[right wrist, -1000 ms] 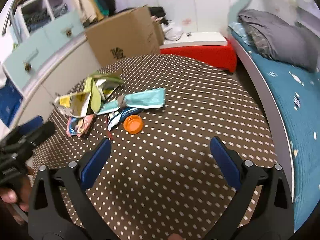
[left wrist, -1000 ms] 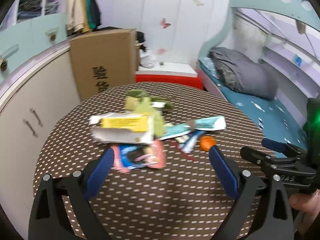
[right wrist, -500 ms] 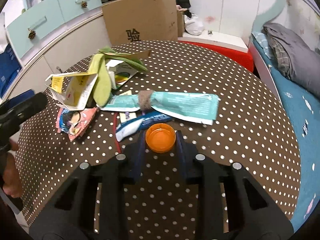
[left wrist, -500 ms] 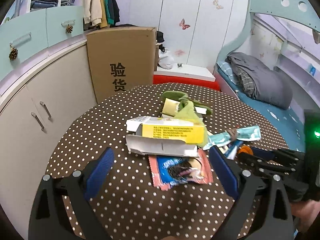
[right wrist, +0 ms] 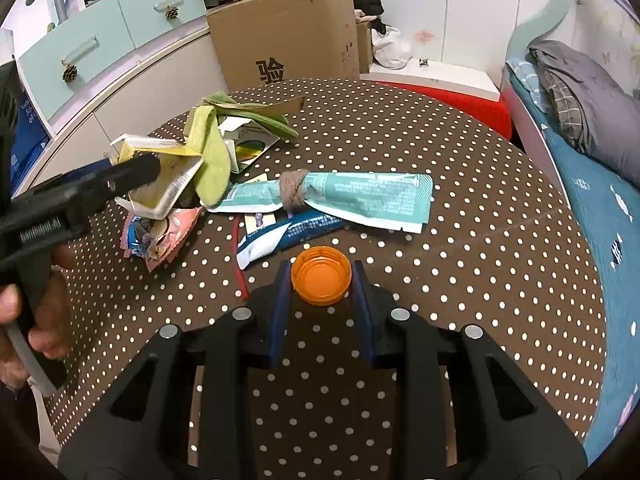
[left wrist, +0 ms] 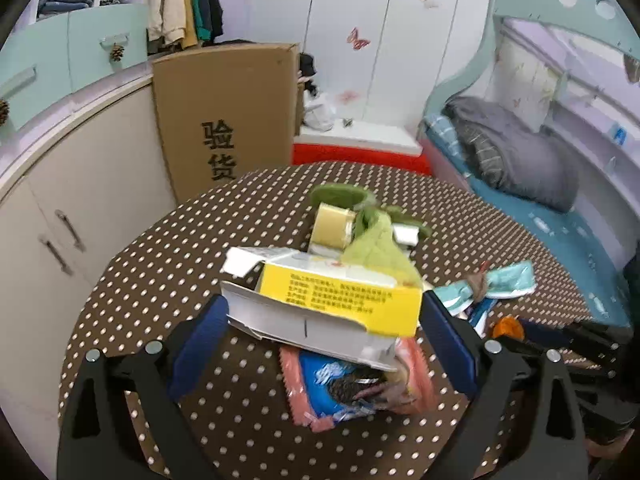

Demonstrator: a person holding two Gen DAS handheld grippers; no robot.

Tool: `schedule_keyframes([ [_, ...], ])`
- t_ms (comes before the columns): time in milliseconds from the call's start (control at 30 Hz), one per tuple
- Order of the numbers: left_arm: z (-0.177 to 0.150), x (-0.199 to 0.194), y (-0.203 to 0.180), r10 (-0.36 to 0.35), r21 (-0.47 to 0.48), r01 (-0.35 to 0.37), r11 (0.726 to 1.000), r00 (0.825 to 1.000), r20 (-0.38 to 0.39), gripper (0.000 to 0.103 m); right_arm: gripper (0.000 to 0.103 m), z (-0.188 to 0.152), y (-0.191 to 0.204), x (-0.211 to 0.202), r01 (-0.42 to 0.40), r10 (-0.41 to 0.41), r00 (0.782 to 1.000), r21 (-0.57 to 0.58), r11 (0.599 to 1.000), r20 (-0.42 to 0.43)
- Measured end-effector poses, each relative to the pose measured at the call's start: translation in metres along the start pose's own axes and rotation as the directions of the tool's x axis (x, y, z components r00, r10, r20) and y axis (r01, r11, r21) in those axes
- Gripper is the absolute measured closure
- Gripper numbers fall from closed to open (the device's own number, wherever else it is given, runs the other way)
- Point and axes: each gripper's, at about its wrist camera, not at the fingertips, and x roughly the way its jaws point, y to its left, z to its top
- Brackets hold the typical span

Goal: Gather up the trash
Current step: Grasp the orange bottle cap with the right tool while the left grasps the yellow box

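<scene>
The right tongs [right wrist: 321, 280], spread wide a second ago, are now clenched on the orange bottle cap [right wrist: 321, 275], a blue pad pressing each side of its rim while it sits on the dotted worktop [right wrist: 460, 248]. That makes the cap the first piece of trash secured; I judge it ready to be lifted away.

The left tongs [left wrist: 322, 334] have come in closer to the litter pile and stand released, their pads straddling the torn yellow carton [left wrist: 340, 300] without visibly pressing it, so that carton looks like the next pick.

Measured from the cap: the blue-and-white wrapper [right wrist: 288, 236] lies just beyond it, the teal pouch [right wrist: 360, 196] further behind, the pink snack packet [right wrist: 160, 236] off to its left under the carton, and the green scraps [right wrist: 212, 160] at the far left back.

No bin or bag shows in either view. The only container is the tall cardboard box [right wrist: 288, 32] standing beyond the worktop; its contents cannot be seen.
</scene>
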Motion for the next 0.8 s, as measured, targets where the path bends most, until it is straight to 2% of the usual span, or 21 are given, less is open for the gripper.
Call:
schedule_keyframes([
  [100, 0.003, -0.002, 0.002, -0.033, 0.005, 0.033, 0.999, 0.999, 0.000, 0.016, 0.074, -0.003, -0.002, -0.005, -0.002, 0.002, 1.000, 0.010, 1.000, 0.007],
  [367, -0.013, -0.019, 0.002, -0.092, 0.017, 0.092, 0.996, 0.996, 0.014, 0.021, 0.074, -0.011, -0.011, -0.024, -0.011, 0.009, 0.999, 0.042, 0.999, 0.033],
  [400, -0.015, -0.021, 0.002, -0.100, 0.018, 0.100, 0.995, 0.995, 0.018, 0.030, 0.074, -0.012, -0.012, -0.027, -0.010, 0.008, 0.999, 0.043, 0.999, 0.037],
  [433, -0.017, -0.024, 0.002, -0.122, 0.022, 0.121, 0.992, 0.992, 0.016, 0.052, 0.074, -0.014, -0.014, -0.031, -0.010, 0.008, 0.999, 0.047, 0.999, 0.042],
  [467, -0.020, -0.026, 0.002, -0.134, 0.018, 0.134, 0.991, 0.991, 0.006, 0.054, 0.074, -0.015, -0.016, -0.034, -0.013, 0.010, 0.999, 0.052, 0.999, 0.046],
  [567, -0.030, -0.030, 0.001, -0.152, 0.019, 0.152, 0.988, 0.988, -0.006, 0.054, 0.074, -0.019, -0.023, -0.041, -0.006, 0.002, 0.999, 0.067, 0.998, 0.052],
  [633, -0.037, -0.030, 0.001, -0.133, 0.023, 0.133, 0.991, 0.991, -0.011, 0.052, 0.074, -0.021, -0.027, -0.045, -0.007, 0.003, 0.999, 0.078, 0.997, 0.054],
  [667, -0.038, -0.031, 0.002, -0.121, 0.023, 0.121, 0.992, 0.993, -0.012, 0.044, 0.074, -0.023, -0.029, -0.047, -0.006, 0.001, 0.998, 0.082, 0.997, 0.055],
  [700, -0.040, -0.032, 0.001, -0.105, 0.022, 0.105, 0.994, 0.994, -0.007, 0.032, 0.074, -0.025, -0.031, -0.048, -0.005, 0.000, 0.998, 0.084, 0.996, 0.055],
  [767, -0.037, -0.036, 0.002, -0.060, 0.015, 0.060, 0.998, 0.998, 0.014, 0.018, 0.074, -0.027, -0.032, -0.051, -0.005, 0.000, 0.998, 0.089, 0.996, 0.056],
  [800, -0.035, -0.037, 0.001, -0.045, 0.013, 0.044, 0.999, 0.999, 0.021, 0.018, 0.074, -0.028, -0.034, -0.051, -0.005, 0.000, 0.998, 0.090, 0.996, 0.056],
])
